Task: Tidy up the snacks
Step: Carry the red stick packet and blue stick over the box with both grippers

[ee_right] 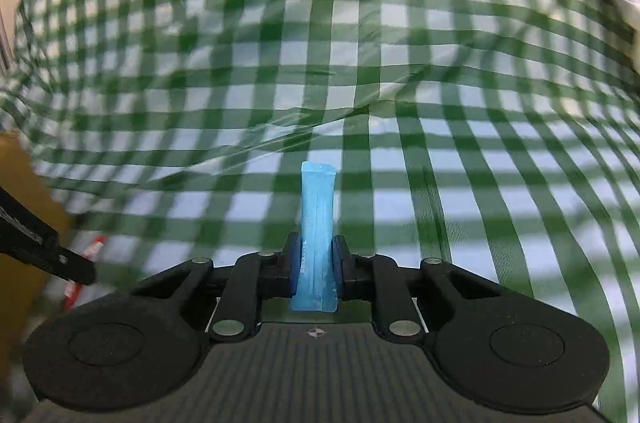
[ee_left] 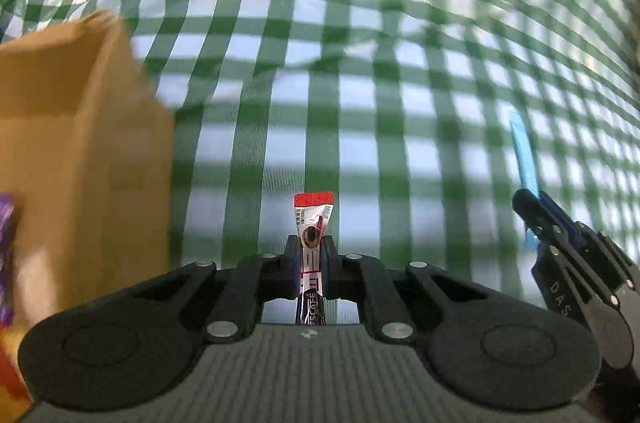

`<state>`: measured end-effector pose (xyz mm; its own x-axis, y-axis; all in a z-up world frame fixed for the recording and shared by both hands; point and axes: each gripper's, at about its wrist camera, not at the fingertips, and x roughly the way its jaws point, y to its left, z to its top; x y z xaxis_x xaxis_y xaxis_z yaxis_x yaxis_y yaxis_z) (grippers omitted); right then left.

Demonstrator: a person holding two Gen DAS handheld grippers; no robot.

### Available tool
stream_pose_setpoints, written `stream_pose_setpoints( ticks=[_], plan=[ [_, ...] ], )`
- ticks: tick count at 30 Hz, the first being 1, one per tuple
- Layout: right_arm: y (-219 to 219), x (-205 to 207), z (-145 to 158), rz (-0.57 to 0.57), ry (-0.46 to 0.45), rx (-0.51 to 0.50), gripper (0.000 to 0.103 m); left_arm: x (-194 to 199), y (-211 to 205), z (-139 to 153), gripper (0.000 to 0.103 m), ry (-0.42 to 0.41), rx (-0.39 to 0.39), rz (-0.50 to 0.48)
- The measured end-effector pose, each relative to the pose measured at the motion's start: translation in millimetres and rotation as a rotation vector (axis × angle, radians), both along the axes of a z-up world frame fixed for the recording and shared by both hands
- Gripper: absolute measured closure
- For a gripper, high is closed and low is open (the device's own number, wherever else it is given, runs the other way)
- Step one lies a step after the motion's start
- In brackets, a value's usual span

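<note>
My left gripper [ee_left: 311, 247] is shut on a thin red, white and black coffee stick packet [ee_left: 313, 223], which stands up between the fingers above the green checked cloth. My right gripper [ee_right: 316, 251] is shut on a light blue snack packet [ee_right: 317, 215], held upright. The right gripper with its blue packet [ee_left: 524, 159] also shows at the right edge of the left wrist view. The left gripper's finger [ee_right: 60, 259] and its red packet [ee_right: 94, 249] show at the left of the right wrist view.
A brown cardboard box [ee_left: 80, 159] stands at the left, close to the left gripper; its edge shows in the right wrist view [ee_right: 20, 183]. Purple and orange packets [ee_left: 6, 263] sit at the far left edge. A wrinkled green and white checked tablecloth [ee_left: 360, 83] covers the table.
</note>
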<state>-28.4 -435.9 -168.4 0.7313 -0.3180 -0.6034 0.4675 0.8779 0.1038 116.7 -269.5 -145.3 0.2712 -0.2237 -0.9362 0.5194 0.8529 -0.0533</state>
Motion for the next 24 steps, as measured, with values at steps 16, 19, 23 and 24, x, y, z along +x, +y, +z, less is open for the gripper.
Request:
stream_pose_setpoints(
  ticks=[16, 19, 23, 24],
  plan=[
    [282.5, -154.3, 113.8, 0.183, -0.095, 0.064, 0.086, -152.5, 252.9, 132.7, 0.093, -0.244, -0.028, -0.037],
    [325.3, -160.5, 120.1, 0.244, -0.101, 0.062, 0.086, -165.6, 294.1, 141.1, 0.093, -0.279, -0.025, 0.009],
    [369.1, -166.4, 128.6, 0.300, -0.102, 0.053, 0.086, -182.5, 342.1, 150.8, 0.093, -0.301, -0.054, 0.056],
    [378.4, -168.7, 131.4, 0.311, -0.105, 0.038, 0.086, -186.5, 351.5, 153.6, 0.093, -0.305, -0.066, 0.067]
  ],
)
